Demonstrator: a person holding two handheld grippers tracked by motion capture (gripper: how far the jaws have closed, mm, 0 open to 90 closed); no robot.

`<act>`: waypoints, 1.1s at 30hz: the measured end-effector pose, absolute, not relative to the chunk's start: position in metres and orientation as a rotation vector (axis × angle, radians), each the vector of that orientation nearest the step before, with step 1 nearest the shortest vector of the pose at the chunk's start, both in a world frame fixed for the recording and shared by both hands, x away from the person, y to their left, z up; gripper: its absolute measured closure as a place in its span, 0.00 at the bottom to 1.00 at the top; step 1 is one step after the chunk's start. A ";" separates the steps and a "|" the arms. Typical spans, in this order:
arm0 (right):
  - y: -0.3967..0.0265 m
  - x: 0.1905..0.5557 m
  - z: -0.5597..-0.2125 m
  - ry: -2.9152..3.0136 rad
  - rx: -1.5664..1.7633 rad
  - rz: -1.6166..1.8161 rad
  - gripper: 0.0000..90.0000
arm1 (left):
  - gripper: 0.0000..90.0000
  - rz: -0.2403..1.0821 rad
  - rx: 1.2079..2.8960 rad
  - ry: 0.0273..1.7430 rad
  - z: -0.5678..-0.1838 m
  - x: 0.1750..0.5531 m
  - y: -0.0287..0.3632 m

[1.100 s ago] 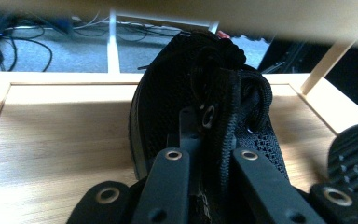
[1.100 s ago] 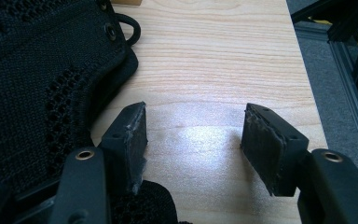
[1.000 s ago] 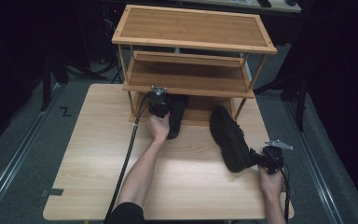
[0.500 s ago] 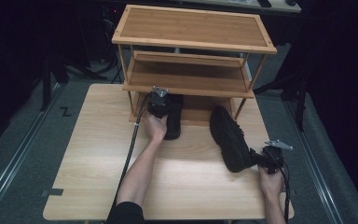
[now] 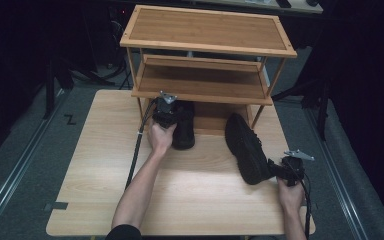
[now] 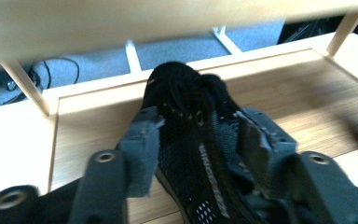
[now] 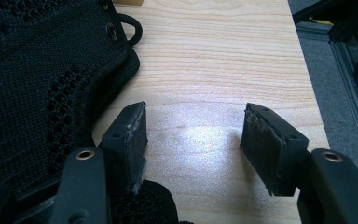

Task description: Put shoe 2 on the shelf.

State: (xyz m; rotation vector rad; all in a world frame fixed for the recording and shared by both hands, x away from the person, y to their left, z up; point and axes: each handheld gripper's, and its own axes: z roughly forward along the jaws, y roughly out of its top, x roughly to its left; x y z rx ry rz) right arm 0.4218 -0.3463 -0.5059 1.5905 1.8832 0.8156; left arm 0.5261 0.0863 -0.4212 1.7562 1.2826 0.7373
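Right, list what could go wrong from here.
The left gripper has just been opening, yet its fingers still straddle the left shoe; pulling back could drag it off the bottom shelf. The right gripper is open beside the right shoe, which lies near the table edge; a nudge could shift it.

white lettering on the black shoe, too blurred to read.

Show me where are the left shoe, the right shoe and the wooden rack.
left shoe (image 5: 184,131): high view, its upper, under the rack's low shelf.
right shoe (image 5: 244,147): high view, middle of its upper.
wooden rack (image 5: 205,31): high view, its bare top shelf.
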 end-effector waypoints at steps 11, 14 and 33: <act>-0.346 0.422 -0.506 1.883 1.591 0.816 0.45 | 0.42 0.640 1.763 1.189 -0.407 0.482 0.084; -0.346 0.422 -0.506 1.883 1.591 0.815 0.45 | 0.41 0.648 1.764 1.166 -0.403 0.472 0.083; -0.346 0.422 -0.506 1.882 1.592 0.815 0.45 | 0.78 0.531 1.872 1.175 -0.439 0.463 0.072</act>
